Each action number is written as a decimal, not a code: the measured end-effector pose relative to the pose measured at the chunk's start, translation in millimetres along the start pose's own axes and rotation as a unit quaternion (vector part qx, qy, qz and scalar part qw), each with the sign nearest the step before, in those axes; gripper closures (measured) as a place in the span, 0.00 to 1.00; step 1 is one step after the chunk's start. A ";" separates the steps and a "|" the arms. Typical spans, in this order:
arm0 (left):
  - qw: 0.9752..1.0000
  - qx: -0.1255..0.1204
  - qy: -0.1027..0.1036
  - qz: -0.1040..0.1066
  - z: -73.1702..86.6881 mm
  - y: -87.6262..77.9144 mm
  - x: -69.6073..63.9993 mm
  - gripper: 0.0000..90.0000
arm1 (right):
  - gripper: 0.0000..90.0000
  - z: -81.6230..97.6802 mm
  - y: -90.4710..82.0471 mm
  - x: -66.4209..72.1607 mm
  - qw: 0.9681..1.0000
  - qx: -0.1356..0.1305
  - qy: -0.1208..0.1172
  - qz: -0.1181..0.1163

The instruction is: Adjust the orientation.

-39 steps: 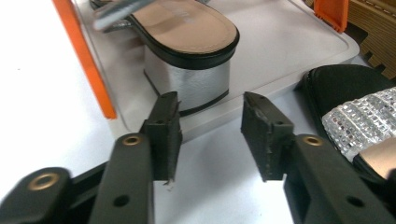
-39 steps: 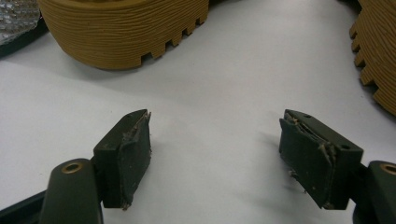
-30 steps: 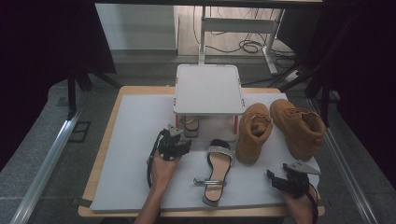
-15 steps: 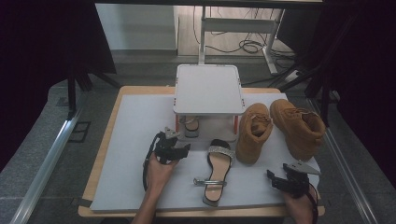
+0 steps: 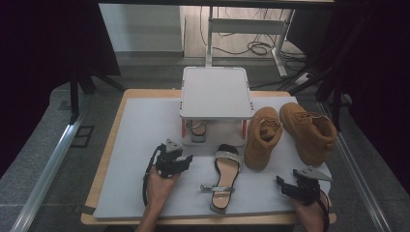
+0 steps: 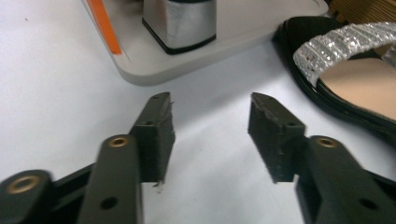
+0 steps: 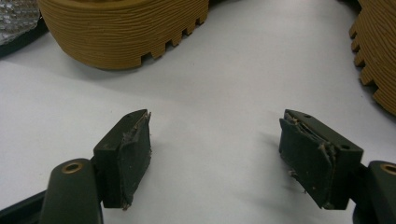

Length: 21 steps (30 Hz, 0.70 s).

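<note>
A black sandal with a glittery silver strap (image 5: 225, 176) lies on the white mat (image 5: 135, 145), toe toward the stand. Its pair (image 5: 197, 129) sits under the small white stand (image 5: 216, 92). My left gripper (image 5: 187, 159) rests left of the loose sandal. Its jaws (image 6: 210, 105) are open over bare mat and have just been closing with nothing between them. The sandal's toe (image 6: 355, 84) lies to their right, and the stand's base (image 6: 243, 28) is ahead. My right gripper (image 5: 280, 181) sits near the front right corner, open and empty (image 7: 217, 116).
Two tan boots (image 5: 262, 137) (image 5: 309, 133) stand on the mat right of the stand. In the right gripper view their ridged soles (image 7: 121, 28) (image 7: 378, 56) are ahead at left and right. The table's wooden edge (image 5: 109, 150) borders the mat.
My left gripper has drawn back a little from the stand toward the near edge. The right gripper, the sandals and the boots have stayed put.
</note>
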State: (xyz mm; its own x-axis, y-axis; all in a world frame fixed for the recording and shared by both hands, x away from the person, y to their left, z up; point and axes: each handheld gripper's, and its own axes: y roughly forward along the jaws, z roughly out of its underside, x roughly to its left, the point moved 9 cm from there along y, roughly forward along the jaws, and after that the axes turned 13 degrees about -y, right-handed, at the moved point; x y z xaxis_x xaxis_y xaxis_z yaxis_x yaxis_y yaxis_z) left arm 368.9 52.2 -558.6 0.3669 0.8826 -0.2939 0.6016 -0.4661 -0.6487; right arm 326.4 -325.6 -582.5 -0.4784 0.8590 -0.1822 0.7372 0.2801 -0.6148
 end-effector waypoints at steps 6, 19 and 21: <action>1.000 0.002 0.010 0.012 11.7 -5.2 -5.3 0.74 | 0.28 0.0 0.0 0.0 1.000 0.000 0.000 0.000; 0.999 0.018 0.027 0.018 31.0 -12.9 -6.1 0.97 | 0.28 0.0 0.0 0.0 1.000 0.000 0.000 0.000; 0.999 0.018 0.029 0.012 32.3 -13.3 -4.2 0.98 | 0.28 0.0 0.0 0.0 1.000 0.000 0.000 0.000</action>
State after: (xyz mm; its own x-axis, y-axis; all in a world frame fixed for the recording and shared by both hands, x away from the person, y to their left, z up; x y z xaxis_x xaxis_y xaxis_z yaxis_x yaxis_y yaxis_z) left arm 336.5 56.6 -571.4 0.4222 0.8657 -0.2689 0.5663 -0.4835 -0.6675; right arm 326.3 -325.6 -582.5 -0.4781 0.8592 -0.1821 0.7372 0.2799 -0.6150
